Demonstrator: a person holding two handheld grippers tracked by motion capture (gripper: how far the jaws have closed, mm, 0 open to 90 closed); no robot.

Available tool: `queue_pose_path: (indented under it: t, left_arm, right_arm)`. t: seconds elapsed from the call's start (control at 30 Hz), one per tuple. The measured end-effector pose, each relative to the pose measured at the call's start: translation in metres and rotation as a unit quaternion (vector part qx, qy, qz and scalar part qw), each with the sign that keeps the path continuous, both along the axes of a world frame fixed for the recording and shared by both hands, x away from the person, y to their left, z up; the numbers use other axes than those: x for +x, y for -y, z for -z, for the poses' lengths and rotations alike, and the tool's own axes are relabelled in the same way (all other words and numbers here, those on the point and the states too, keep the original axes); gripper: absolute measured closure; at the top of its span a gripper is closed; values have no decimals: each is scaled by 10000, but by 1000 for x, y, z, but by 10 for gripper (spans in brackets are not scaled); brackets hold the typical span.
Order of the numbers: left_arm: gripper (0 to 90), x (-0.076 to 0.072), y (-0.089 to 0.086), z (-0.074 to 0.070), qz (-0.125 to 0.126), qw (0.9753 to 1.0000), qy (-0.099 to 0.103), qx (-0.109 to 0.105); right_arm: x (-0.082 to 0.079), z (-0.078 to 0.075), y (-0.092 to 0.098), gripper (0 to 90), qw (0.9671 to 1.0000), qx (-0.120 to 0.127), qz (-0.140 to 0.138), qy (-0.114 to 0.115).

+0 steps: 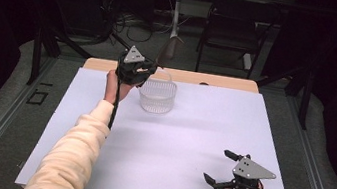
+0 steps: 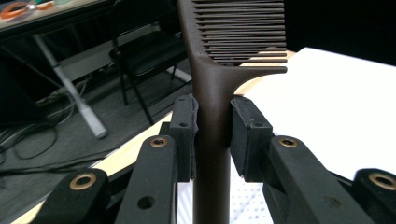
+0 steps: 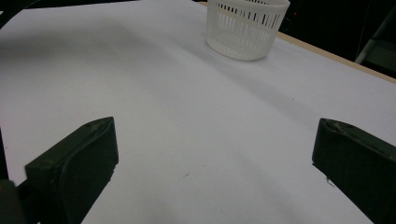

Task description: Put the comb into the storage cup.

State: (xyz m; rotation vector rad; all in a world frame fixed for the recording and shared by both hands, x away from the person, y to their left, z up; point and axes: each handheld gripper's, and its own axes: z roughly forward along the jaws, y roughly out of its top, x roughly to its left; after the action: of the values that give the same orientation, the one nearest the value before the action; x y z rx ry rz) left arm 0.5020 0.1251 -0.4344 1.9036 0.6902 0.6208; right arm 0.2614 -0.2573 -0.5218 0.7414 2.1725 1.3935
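Comb (image 2: 212, 93) handle sits clamped between the two pads of the left hand-held gripper (image 1: 153, 65), its dark brown shaft running straight up between the jaws and its row of fine teeth fanning out above and to one side of them in the left gripper view. In the high view this hand-held gripper is raised over the far part of the worktop (image 1: 189, 143), with the comb pointing up and away from it, and the white slotted basket (image 1: 157, 96) stands just beside and below it, on the white sheet. A patch of the basket's perforated white surface shows beneath the jaws in the left gripper view. The right hand-held gripper (image 1: 219, 166) rests low over the near edge of the worktop, well apart from the left one, with its jaws spread wide and nothing between them. Ahead of those parted jaws, in the right gripper view, the white sheet lies bare up to the basket (image 3: 246, 28) far in front.
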Motion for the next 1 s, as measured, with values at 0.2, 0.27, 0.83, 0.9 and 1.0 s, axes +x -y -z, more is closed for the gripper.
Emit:
queue_pose_path:
  t: [0.2,0.27,0.83,0.9,1.0]
  left_arm:
    - [723,2,5,5,92,10000,16,5]
    - [723,2,7,6,135,9999,40,18]
    - [723,6,16,16,366,9993,64,74]
    - [723,7,17,17,378,9992,63,86]
    - [723,7,18,18,400,9991,53,117]
  right_arm:
    - [0,0,0,0,10000,2,-1,-1]
    - [0,0,0,0,10000,3,0,0]
    - [0,0,0,0,10000,-1,-1,2]
    - [0,0,0,0,10000,2,2,-3]
    - [0,0,0,0,10000,1,2,-4]
